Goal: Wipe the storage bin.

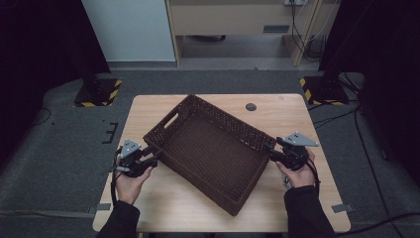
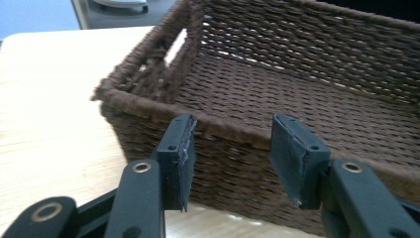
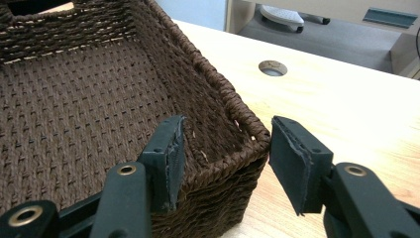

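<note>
On the worktop (image 1: 148, 119), both grippers bracket the wicker basket (image 1: 208, 144): left gripper (image 2: 230, 148) and right gripper (image 3: 225, 158) gape apart, unclamped. Next call: squeeze onto the rims.

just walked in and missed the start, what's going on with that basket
A person holds a gripper in each hand at opposite corners of an empty brown woven basket, which sits askew on the wooden table. The left gripper faces the outside of the near wall, jaws open. The right gripper straddles a corner of the rim, one jaw inside and one outside, not yet pressing. The basket rests flat on the table.
</note>
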The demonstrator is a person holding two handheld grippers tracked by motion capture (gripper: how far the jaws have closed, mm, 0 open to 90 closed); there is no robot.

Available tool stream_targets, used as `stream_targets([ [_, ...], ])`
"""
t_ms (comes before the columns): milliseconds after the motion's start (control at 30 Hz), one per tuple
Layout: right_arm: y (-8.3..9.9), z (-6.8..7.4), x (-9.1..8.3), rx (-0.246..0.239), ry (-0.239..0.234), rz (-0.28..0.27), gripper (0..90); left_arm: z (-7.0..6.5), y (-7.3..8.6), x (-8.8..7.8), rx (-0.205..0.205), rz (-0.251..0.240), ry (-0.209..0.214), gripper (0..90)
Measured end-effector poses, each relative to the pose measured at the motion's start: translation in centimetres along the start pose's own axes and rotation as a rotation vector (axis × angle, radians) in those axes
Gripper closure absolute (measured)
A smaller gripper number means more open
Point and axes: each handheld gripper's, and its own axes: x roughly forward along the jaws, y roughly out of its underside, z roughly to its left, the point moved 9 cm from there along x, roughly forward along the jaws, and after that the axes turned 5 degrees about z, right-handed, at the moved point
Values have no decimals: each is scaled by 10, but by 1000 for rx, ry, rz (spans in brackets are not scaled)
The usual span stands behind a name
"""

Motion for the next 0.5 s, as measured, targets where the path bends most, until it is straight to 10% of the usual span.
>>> stream_targets([
  [500,-4,2,-7,-8,-18,-20,520,-10,-1,9,23,4,27,505],
])
